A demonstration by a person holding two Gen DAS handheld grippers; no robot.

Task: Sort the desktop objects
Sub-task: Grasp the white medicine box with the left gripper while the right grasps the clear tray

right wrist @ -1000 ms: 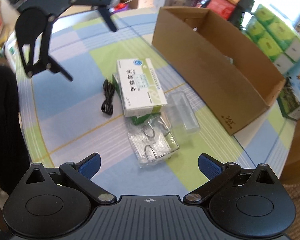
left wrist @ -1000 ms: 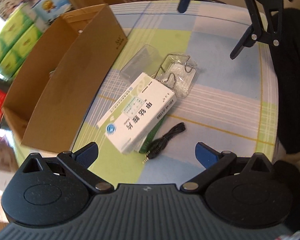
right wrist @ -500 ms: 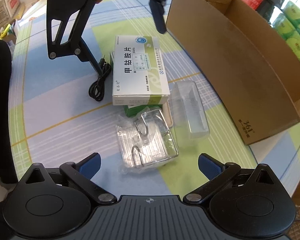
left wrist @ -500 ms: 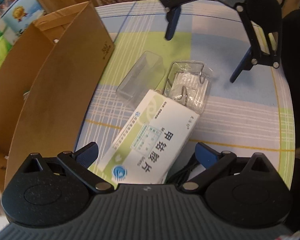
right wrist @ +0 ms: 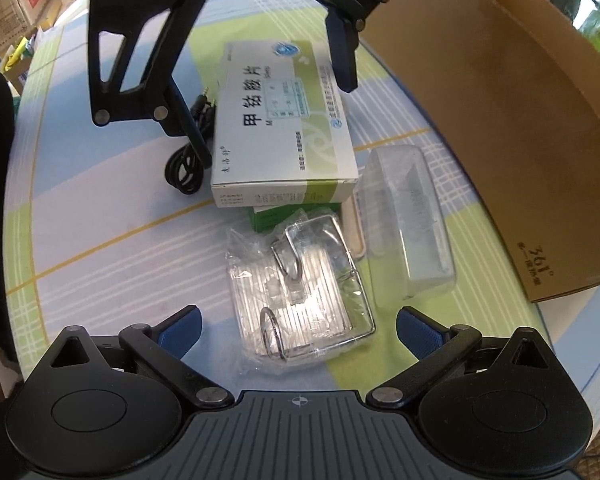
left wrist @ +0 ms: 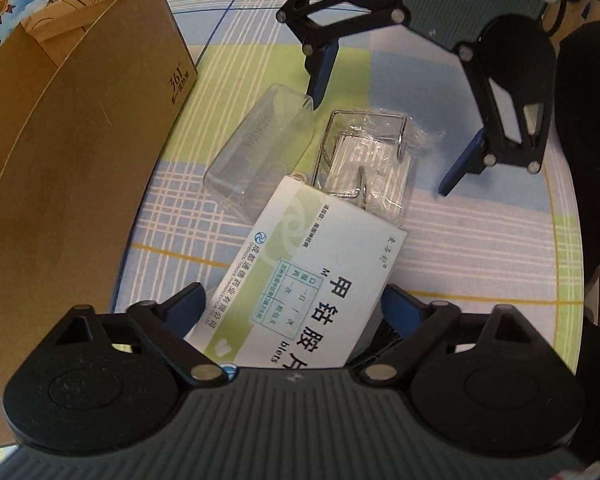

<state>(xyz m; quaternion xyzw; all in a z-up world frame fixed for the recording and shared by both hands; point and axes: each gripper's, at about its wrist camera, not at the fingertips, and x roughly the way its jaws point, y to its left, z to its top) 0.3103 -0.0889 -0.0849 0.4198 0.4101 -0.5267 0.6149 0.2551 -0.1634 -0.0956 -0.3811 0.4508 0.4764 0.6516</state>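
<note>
A white and green medicine box [left wrist: 308,280] lies on a small green box [right wrist: 268,218]. My left gripper [left wrist: 294,308] is open and low over it, one finger at each long side. Beyond the medicine box are a wire rack in clear wrap [left wrist: 368,164] and a clear plastic case [left wrist: 260,156]. My right gripper [right wrist: 298,332] is open, its fingers either side of the wire rack [right wrist: 304,292]. The case [right wrist: 412,232] is to the rack's right. Across the pile, each view shows the other gripper: right [left wrist: 380,146], left [right wrist: 276,122].
A long open cardboard box [left wrist: 80,160] stands along one side of the table [left wrist: 480,248], close to the clear case. A coiled black cable [right wrist: 188,164] lies beside the medicine box [right wrist: 284,120]. Stacked cartons fill the background beyond the cardboard box [right wrist: 500,100].
Both grippers have moved in toward the pile and lower. The left one now straddles the medicine box; the right one has come up over the wire rack. Both stayed open.
</note>
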